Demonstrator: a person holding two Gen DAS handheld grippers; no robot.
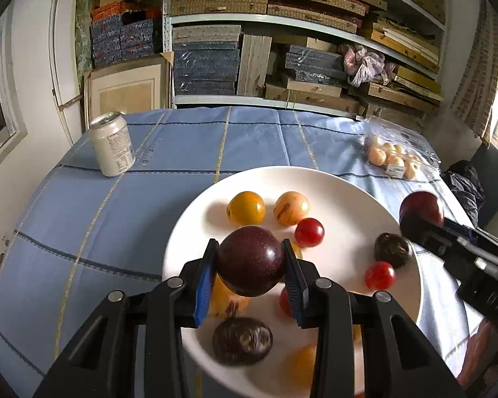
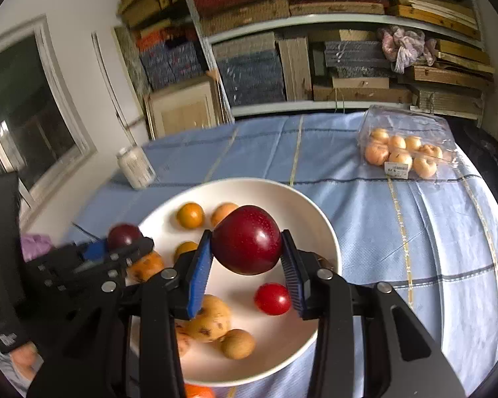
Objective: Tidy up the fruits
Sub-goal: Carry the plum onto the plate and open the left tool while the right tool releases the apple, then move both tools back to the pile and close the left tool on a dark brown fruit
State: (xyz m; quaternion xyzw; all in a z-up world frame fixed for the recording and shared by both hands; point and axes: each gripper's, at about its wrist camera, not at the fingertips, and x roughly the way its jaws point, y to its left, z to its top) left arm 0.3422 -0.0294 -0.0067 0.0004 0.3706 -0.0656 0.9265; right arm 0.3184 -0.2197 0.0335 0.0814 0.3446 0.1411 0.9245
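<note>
While tongs grip plums, plate [image 1: 365, 199] holds fruit.

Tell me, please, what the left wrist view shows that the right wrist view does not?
Only the left wrist view shows two wrinkled dark fruits on the plate and the can's metal top sharply. Only the right wrist view shows the brown-speckled yellow fruit and a dark window at the left. Both share the white plate, the blue checked cloth, the bagged pale fruit, the shelves, and both claws: the left claw shut on a dark plum, the right claw on a red plum.
</note>
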